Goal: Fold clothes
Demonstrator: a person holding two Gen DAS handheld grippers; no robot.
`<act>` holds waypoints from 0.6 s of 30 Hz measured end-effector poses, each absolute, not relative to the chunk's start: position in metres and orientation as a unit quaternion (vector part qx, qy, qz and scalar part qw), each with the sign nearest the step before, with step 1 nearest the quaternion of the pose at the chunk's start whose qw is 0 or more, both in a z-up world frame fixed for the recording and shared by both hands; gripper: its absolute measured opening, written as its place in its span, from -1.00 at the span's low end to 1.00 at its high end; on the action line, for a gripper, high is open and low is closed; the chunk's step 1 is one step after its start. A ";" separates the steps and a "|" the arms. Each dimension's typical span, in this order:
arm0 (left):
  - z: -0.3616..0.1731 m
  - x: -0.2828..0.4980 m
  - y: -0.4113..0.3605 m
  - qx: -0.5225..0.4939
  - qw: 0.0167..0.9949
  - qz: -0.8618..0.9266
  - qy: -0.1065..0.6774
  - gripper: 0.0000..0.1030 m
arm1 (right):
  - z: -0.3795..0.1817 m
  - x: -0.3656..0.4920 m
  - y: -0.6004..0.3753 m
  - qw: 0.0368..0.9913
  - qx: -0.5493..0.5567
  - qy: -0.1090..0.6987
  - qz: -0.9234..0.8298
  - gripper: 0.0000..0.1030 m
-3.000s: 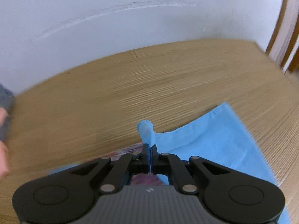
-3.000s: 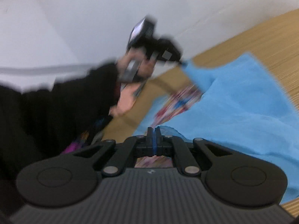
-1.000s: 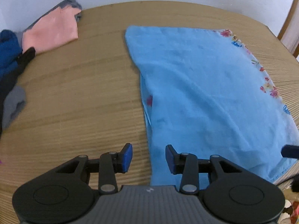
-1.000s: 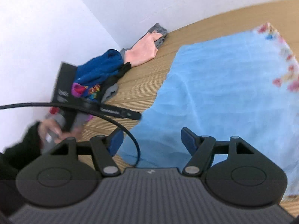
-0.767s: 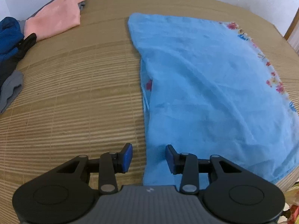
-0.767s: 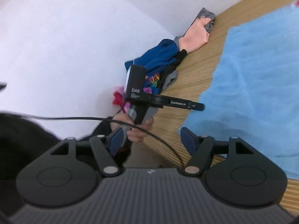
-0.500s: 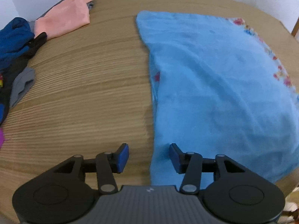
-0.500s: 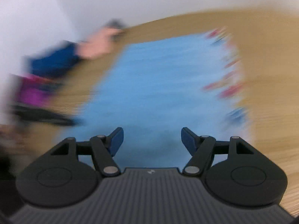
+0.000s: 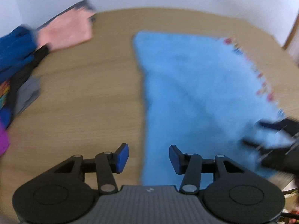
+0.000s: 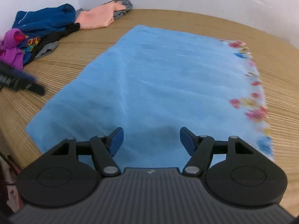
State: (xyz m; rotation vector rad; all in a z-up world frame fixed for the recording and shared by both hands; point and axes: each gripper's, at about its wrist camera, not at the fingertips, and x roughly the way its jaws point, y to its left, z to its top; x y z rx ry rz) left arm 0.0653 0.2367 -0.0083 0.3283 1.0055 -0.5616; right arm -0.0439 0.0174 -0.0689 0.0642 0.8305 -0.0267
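Note:
A light blue cloth point(image 9: 196, 93) point(image 10: 158, 78) lies spread flat on the wooden table point(image 9: 84, 93) point(image 10: 276, 65), with a floral border point(image 10: 252, 102) along its right side. My left gripper point(image 9: 148, 155) hovers open over the cloth's near left edge, which runs between its jaws without touching them. My right gripper point(image 10: 151, 140) hangs over the near middle of the cloth. Its jaws are wide and closing a little, with nothing pressed between them. The left view is blurred, and the right gripper point(image 9: 276, 141) shows there as a dark smear at the cloth's near right corner.
A pile of clothes sits at the table's far left against the wall: a peach piece point(image 10: 95, 18) point(image 9: 69, 31), a dark blue one point(image 10: 44, 18), black and grey ones, and a purple one point(image 10: 11, 46). A white wall stands behind the table.
Both grippers were shut on the cloth three seconds ago. They are open and it lies flat. The right gripper swung from the left side back over the cloth. The left view has shifted slightly.

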 end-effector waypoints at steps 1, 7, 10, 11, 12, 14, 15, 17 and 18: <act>-0.012 0.069 0.225 0.161 0.827 -0.272 0.466 -0.01 | -0.073 -0.041 0.023 0.914 0.021 0.404 -0.008 0.38; -0.047 0.064 0.212 0.216 0.811 -0.276 0.468 0.08 | -0.073 -0.063 0.054 0.907 -0.009 0.412 0.087 0.38; -0.047 0.055 0.241 0.219 0.808 -0.266 0.479 0.25 | -0.067 -0.079 0.056 0.900 -0.014 0.422 0.112 0.33; -0.047 0.051 0.251 0.216 0.806 -0.263 0.484 0.30 | -0.064 -0.083 0.051 0.902 -0.007 0.419 0.104 0.34; -0.046 0.048 0.260 0.214 0.803 -0.262 0.490 0.32 | -0.061 -0.088 0.044 0.907 0.000 0.412 0.087 0.34; -0.044 0.044 0.272 0.220 0.799 -0.260 0.496 0.32 | -0.058 -0.094 0.027 0.914 0.018 0.403 0.039 0.34; -0.043 0.043 0.276 0.224 0.798 -0.261 0.495 0.30 | -0.057 -0.096 0.017 0.916 0.028 0.399 0.013 0.34; -0.039 0.044 0.278 0.220 0.797 -0.262 0.497 0.17 | -0.059 -0.095 -0.001 0.914 0.048 0.401 -0.038 0.34; -0.035 0.045 0.276 0.212 0.800 -0.263 0.496 0.14 | -0.060 -0.094 -0.008 0.910 0.055 0.406 -0.062 0.34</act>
